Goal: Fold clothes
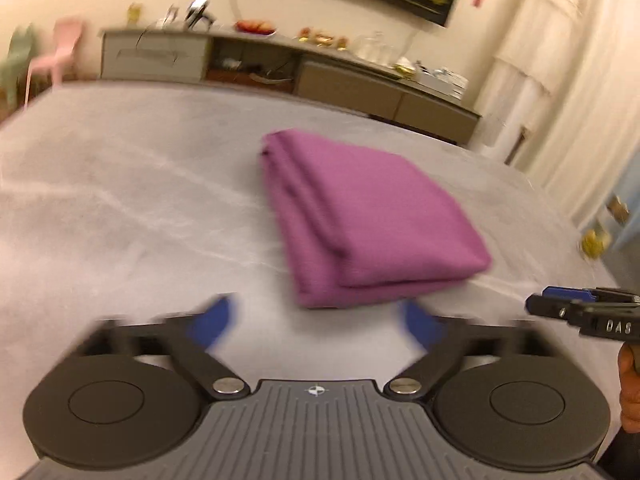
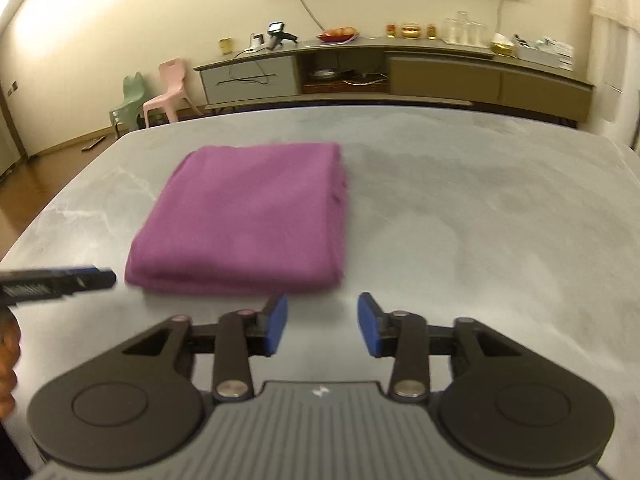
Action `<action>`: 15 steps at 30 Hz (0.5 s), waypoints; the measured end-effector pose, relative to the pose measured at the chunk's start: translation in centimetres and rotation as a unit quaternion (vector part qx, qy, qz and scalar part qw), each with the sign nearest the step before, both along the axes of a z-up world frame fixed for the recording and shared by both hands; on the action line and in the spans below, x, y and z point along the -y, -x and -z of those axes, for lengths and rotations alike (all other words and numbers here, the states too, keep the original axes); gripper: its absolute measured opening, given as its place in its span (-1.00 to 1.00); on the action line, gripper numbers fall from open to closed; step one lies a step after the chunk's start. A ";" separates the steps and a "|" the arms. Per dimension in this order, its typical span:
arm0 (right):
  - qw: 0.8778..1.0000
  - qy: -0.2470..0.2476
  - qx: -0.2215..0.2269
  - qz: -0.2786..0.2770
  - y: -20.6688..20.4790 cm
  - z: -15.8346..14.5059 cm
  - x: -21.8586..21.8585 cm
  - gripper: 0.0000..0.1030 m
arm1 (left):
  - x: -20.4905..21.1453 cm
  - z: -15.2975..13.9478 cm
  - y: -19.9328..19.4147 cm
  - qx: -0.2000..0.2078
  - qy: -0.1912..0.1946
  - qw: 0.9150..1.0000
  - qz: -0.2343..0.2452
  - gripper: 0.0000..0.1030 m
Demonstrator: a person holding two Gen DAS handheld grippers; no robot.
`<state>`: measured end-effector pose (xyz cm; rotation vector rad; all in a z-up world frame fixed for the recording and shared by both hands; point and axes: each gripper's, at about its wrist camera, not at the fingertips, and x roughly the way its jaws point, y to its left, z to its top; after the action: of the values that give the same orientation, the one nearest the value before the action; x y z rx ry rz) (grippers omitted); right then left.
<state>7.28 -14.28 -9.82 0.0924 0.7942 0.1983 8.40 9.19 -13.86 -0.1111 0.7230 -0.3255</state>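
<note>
A purple cloth [image 1: 368,220] lies folded into a thick rectangle on the grey marbled table [image 1: 120,208]. In the left wrist view my left gripper [image 1: 316,320] hovers just in front of the cloth's near edge, its blue pads spread wide with nothing between them. My right gripper [image 1: 560,308] shows at the right edge of that view. In the right wrist view the folded cloth [image 2: 244,216] sits ahead and to the left, and my right gripper [image 2: 322,324] stands open and empty just short of its near right corner. The left gripper's tip [image 2: 80,278] pokes in from the left.
A long low sideboard [image 2: 392,76] with dishes, glasses and a device stands against the far wall. Pink and green plastic chairs [image 2: 168,88] stand left of it. Curtains [image 1: 560,80] hang at the right. A hand [image 2: 8,356] shows at the left edge.
</note>
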 end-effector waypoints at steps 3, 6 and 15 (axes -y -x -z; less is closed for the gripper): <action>0.999 0.021 0.015 -0.019 2.1 0.4 -0.2 0.34 | 3.5 -0.4 1.7 -0.015 -0.032 0.999 0.005 0.98; 0.998 0.038 0.035 -0.028 2.8 1.4 -0.7 0.39 | 6.2 0.6 2.4 -0.059 -0.051 0.997 -0.005 0.99; 0.998 0.029 0.039 -0.047 4.4 2.1 -0.5 0.42 | 9.6 0.7 4.7 -0.055 -0.113 0.991 -0.037 0.99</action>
<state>2.86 -13.82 -11.92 -0.0074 0.7256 0.2664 3.71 -0.46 -14.60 0.0584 0.8581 -0.1653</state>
